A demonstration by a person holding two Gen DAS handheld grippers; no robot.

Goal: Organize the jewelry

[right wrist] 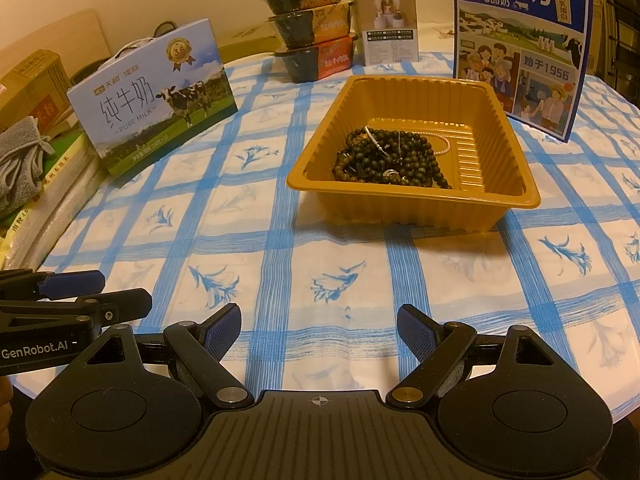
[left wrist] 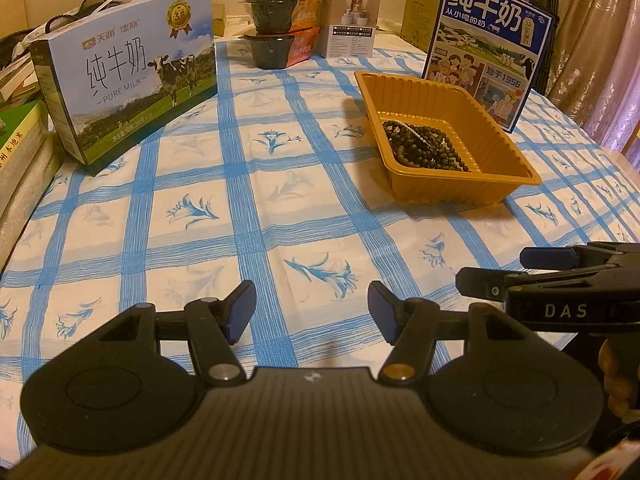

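- Pale milk box (right wrist: 154, 100) stands at far left on the checked surface (right wrist: 280, 240).
- Left hand-held gripper (left wrist: 312, 312): jaws spread, nothing between them, above bare cloth.
- Right hand-held gripper (right wrist: 319, 334): jaws spread wider, nothing between them.
- Bead necklaces (right wrist: 394, 158) lie heaped in the orange tray (right wrist: 412, 200), well beyond both.
- Blue milk box (right wrist: 520, 48) stands behind the tray.

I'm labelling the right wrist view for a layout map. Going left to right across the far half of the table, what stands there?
Pale blue milk carton → stack of three black bowls → small white box → dark blue milk carton. The orange tray holding the beaded jewelry sits nearer, so its place in that row is unclear.
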